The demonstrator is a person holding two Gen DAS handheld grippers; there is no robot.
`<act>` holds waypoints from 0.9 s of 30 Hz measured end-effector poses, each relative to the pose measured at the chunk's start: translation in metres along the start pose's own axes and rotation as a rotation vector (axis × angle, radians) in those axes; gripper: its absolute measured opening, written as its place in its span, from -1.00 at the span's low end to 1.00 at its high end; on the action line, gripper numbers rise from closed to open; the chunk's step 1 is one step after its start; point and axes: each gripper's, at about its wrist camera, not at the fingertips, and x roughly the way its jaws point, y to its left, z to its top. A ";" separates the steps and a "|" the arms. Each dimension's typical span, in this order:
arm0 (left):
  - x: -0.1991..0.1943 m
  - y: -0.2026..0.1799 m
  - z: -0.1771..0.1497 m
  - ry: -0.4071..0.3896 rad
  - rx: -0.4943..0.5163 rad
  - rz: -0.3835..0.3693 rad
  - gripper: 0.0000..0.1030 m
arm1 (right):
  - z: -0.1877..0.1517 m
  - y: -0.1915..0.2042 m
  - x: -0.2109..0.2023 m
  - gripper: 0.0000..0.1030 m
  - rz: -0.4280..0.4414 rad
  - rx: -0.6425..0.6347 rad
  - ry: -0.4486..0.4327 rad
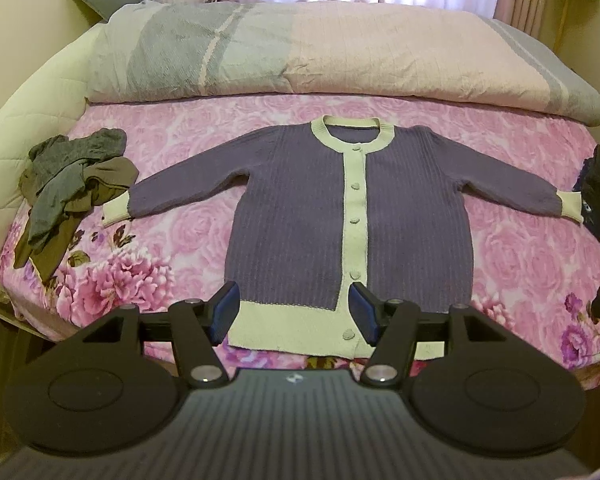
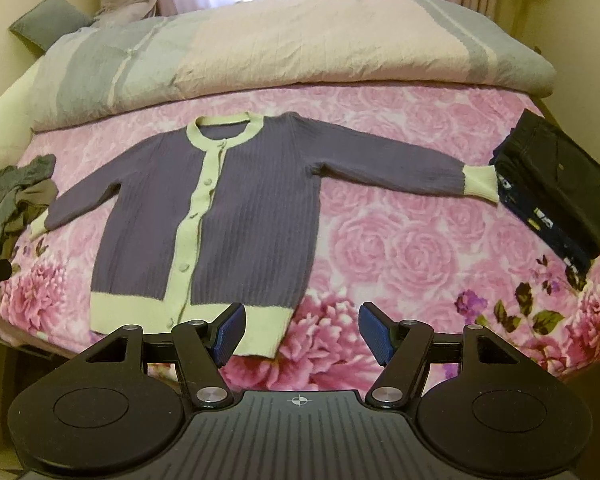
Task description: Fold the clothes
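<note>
Purple ribbed knit cardigan with cream trim [image 1: 300, 216] lies flat, sleeves out; left gripper [image 1: 294, 312] and right gripper [image 2: 302, 334] both wide, empty. Stretchy knit could bunch if pinched unevenly.

cardigan [image 1: 300, 216]: ribbed knit | bedspread [image 1: 180, 152]: plush | claw pads [image 2: 230, 334]: ridged, matt

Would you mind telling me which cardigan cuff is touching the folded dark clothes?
The right-hand cuff: it reaches the dark stack at the bed's right edge. The other cuff lies against the crumpled grey pile.
</note>
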 end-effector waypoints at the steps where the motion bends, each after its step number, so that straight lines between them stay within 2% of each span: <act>1: 0.000 -0.001 0.000 0.000 -0.003 0.000 0.10 | 0.000 -0.001 0.000 0.28 -0.004 -0.003 0.003; 8: 0.000 -0.009 0.001 0.004 -0.008 0.012 0.10 | 0.004 -0.010 0.002 0.28 -0.014 -0.024 0.009; 27: -0.002 -0.024 0.004 0.008 -0.014 0.039 0.10 | 0.011 -0.025 0.010 0.28 0.032 -0.042 0.011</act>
